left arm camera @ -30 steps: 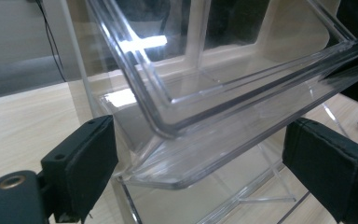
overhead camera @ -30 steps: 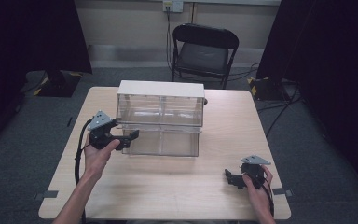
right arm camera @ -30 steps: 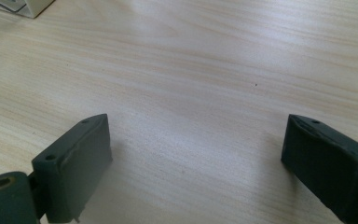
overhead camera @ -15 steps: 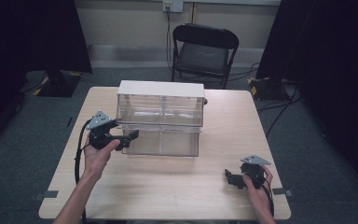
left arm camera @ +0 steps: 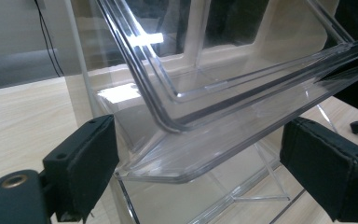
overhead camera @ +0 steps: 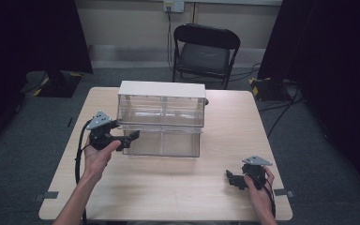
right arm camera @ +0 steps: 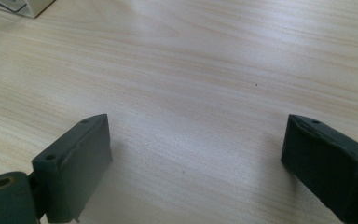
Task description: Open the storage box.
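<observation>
A clear plastic drawer cabinet [overhead camera: 161, 105] with a white top stands mid-table. Its lower drawer [overhead camera: 164, 142] is pulled out toward me. My left gripper [overhead camera: 130, 136] sits at the drawer's front left corner, jaws open. In the left gripper view the drawer's clear front lip [left arm camera: 205, 154] lies between the two black pads [left arm camera: 86, 163], apart from both. My right gripper [overhead camera: 231, 178] rests low near the table's front right, jaws open over bare wood [right arm camera: 191, 116], holding nothing.
The light wood table [overhead camera: 178, 187] has free room in front of the cabinet. A black folding chair [overhead camera: 205, 51] stands behind the far edge. Cables [overhead camera: 281, 101] trail on the grey floor at the right. A black cable [overhead camera: 78, 154] hangs from my left gripper.
</observation>
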`<act>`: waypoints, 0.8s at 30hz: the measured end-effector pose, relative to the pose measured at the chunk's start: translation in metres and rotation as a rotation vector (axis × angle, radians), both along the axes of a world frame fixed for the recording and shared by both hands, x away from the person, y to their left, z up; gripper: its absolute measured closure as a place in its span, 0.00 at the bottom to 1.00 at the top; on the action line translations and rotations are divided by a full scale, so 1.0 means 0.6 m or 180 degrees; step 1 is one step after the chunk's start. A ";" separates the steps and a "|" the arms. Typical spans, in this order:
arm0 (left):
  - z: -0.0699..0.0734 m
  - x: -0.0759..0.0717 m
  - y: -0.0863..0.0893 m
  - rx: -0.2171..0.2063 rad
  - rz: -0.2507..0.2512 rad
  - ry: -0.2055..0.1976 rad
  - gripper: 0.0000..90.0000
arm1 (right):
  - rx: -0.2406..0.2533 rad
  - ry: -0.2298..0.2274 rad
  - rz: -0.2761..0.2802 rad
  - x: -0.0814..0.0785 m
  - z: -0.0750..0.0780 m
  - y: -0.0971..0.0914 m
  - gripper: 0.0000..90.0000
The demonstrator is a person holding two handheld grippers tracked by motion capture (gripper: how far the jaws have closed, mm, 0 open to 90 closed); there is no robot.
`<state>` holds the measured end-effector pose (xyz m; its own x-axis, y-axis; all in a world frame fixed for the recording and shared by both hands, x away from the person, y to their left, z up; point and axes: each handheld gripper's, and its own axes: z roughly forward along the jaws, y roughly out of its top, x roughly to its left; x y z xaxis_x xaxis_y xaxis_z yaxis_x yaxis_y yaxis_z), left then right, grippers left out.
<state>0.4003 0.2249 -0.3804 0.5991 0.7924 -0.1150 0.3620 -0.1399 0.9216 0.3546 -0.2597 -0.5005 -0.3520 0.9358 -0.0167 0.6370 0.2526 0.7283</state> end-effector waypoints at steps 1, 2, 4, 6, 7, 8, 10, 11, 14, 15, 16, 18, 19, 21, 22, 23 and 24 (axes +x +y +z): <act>0.000 0.000 0.000 0.0007 -0.0001 0.0004 0.13 | 0.0000 0.0000 0.0000 0.000 0.000 0.000 0.08; 0.000 0.000 0.000 0.0007 -0.0003 0.0004 0.13 | 0.0001 0.0000 0.0000 0.000 0.000 0.000 0.08; 0.000 0.001 0.000 0.0009 0.0002 0.0011 0.13 | 0.0000 0.0000 0.0000 0.000 0.000 0.000 0.08; 0.000 0.001 0.000 -0.0009 0.0010 0.0017 0.13 | 0.0000 0.0000 0.0000 0.000 0.000 0.000 0.08; 0.000 0.001 0.000 -0.0011 0.0006 0.0019 0.13 | 0.0000 0.0000 0.0000 0.000 0.000 0.000 0.08; 0.000 0.001 0.000 -0.0014 0.0008 0.0021 0.13 | 0.0000 0.0000 0.0000 0.000 0.000 0.000 0.08; -0.001 0.001 0.000 -0.0015 0.0009 0.0022 0.14 | 0.0000 -0.0001 0.0000 0.000 0.000 0.000 0.08; -0.001 0.002 0.000 -0.0024 0.0005 0.0020 0.14 | 0.0000 0.0000 0.0000 0.000 0.000 0.000 0.08; -0.001 0.002 0.000 -0.0031 -0.0003 0.0031 0.14 | 0.0002 0.0001 0.0000 0.000 0.000 0.000 0.08; -0.001 0.002 0.000 -0.0033 0.0010 0.0038 0.14 | 0.0001 0.0000 0.0000 0.000 0.000 0.000 0.08; -0.002 0.003 0.000 -0.0026 0.0013 0.0037 0.14 | 0.0001 0.0000 0.0000 0.000 0.000 0.000 0.08; -0.002 0.003 0.000 -0.0019 0.0015 0.0038 0.14 | 0.0000 0.0000 0.0000 0.000 0.000 0.000 0.08; -0.002 0.003 0.000 -0.0021 0.0015 0.0040 0.14 | 0.0001 0.0000 0.0000 0.000 0.000 0.000 0.08; -0.002 0.003 0.000 -0.0025 0.0015 0.0042 0.14 | 0.0000 0.0000 0.0000 0.000 0.000 0.000 0.08; -0.002 0.003 -0.001 -0.0037 0.0017 0.0049 0.14 | 0.0000 0.0000 0.0000 0.000 0.000 0.000 0.08; -0.002 0.003 0.000 -0.0024 0.0018 0.0044 0.14 | 0.0000 0.0000 0.0000 0.000 0.000 0.000 0.08; -0.002 0.003 0.000 -0.0030 0.0016 0.0049 0.14 | 0.0001 0.0000 0.0000 0.000 0.000 0.000 0.08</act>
